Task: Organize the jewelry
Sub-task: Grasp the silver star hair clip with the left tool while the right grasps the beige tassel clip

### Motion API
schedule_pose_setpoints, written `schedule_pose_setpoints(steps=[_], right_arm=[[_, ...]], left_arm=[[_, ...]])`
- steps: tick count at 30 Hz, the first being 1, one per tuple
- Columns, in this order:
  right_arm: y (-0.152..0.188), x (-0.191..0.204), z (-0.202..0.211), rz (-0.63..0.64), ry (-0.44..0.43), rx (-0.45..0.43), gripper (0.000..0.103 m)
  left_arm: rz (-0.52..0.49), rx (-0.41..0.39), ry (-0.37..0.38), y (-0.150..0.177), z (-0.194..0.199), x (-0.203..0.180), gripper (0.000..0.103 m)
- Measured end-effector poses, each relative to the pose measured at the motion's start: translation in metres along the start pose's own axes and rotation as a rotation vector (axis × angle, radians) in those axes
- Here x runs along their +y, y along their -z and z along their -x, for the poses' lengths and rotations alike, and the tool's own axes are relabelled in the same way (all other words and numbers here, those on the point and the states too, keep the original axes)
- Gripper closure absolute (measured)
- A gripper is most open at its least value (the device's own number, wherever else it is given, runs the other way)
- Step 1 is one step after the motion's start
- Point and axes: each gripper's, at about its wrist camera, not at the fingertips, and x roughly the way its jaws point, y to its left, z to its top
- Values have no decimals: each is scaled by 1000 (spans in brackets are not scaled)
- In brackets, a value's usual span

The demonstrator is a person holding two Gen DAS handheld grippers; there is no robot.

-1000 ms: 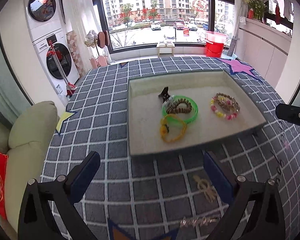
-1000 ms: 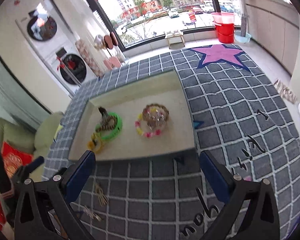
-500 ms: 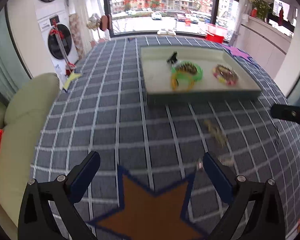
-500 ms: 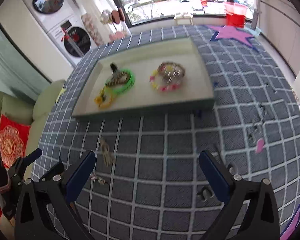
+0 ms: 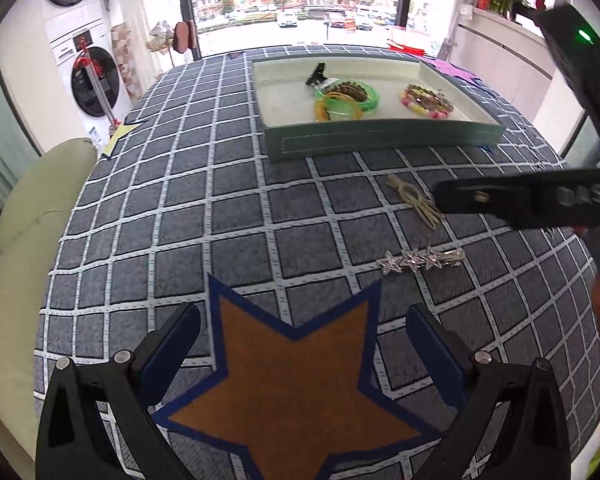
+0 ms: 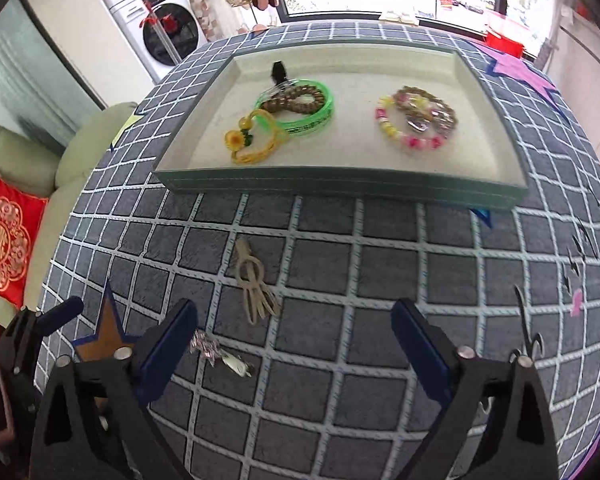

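Observation:
A shallow tray (image 5: 384,142) (image 6: 340,186) holds a green bangle (image 6: 312,114), a brown bead bracelet (image 6: 296,98), a yellow bracelet (image 6: 256,144), a pink-and-yellow bead bracelet (image 6: 416,120) and a black clip (image 6: 278,72). On the cloth in front lie a beige hair clip (image 5: 414,200) (image 6: 254,284) and a sparkly star hair pin (image 5: 420,259) (image 6: 220,354). My left gripper (image 5: 302,340) is open and empty over an orange star. My right gripper (image 6: 294,336) is open and empty, just before the two clips; its left finger (image 6: 168,344) is beside the star pin.
The table wears a grey checked cloth (image 5: 180,208) with star patches (image 5: 292,380). A green sofa (image 5: 32,216) with a red cushion (image 6: 4,240) stands at the left. Washing machines (image 5: 88,76) and a window lie beyond the table.
Both grippers have pulled back from the tray and dropped lower. The right gripper now stands over the beige clip and star pin, and its body shows in the left wrist view.

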Motion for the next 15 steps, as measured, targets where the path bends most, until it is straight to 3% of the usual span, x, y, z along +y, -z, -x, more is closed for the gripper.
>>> schedule_pose_setpoints(steps=[3,7,13,15], right_arm=[[-5,6,-8,26,2,3,14],[-8,17,-18,65,7,15,31],[-6,39,-26,160,70,4,38],[-5,45,-27,192,103,2,46]], left_arm=[[-23,2,6,0,-2,-4,0],[-42,3,15,-1,-5,-6,0],[-59,-1,34,-2,-6,-6,0],[-72,-1,39,-3,-6,-7,0]])
